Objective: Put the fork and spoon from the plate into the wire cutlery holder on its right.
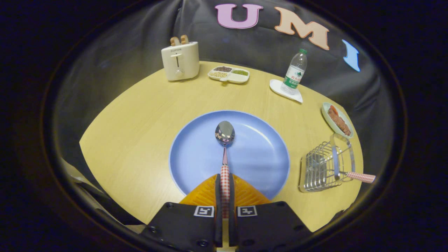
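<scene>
A steel spoon (224,134) with a red-and-white checked handle lies out ahead of me over the blue plate (259,154). My gripper (224,182) is shut on that handle, both fingers pressed against it, and the bowl points away beyond the fingertips. To the right of the plate stands the wire cutlery holder (323,166). A utensil with the same checked handle (360,177) rests in it, handle sticking out to the right; its head is hidden among the wires.
On the round wooden table (140,133) stand a cream toaster (180,60), a divided snack tray (229,74), a water bottle (294,72) on a white coaster, and a small dish of food (337,119) just behind the holder.
</scene>
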Motion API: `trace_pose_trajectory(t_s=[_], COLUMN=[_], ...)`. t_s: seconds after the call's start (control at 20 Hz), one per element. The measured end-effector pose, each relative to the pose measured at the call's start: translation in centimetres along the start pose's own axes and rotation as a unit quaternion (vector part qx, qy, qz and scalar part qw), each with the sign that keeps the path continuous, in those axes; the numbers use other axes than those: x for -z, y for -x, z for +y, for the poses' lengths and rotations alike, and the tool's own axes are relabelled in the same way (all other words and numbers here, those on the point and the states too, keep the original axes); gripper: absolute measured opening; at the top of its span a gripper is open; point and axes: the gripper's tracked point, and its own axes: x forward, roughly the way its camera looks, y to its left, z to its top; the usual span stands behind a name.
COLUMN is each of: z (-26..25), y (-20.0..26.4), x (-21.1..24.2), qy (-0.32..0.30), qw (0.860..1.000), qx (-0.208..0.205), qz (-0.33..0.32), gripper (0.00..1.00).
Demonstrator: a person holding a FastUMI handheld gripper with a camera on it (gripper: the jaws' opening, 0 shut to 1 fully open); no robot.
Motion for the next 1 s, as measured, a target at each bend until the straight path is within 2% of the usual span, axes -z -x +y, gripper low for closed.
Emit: trace_pose_trajectory(t_s=[0.3, 0.6, 0.85, 1.0], z=[-3.1, -7.2, -11.8, -13.9], y=[3.5, 6.3, 8.2, 9.1], x=[-2.1, -3.9, -4.3, -3.9], qy=[0.025, 0.051, 0.099, 0.105], qw=[0.999, 0.999, 0.995, 0.994], qx=[-0.023, -0.019, -0.012, -0.018], qz=[0.002, -0.003, 0.015, 0.032], gripper=[0.1, 0.1, 0.1, 0.1])
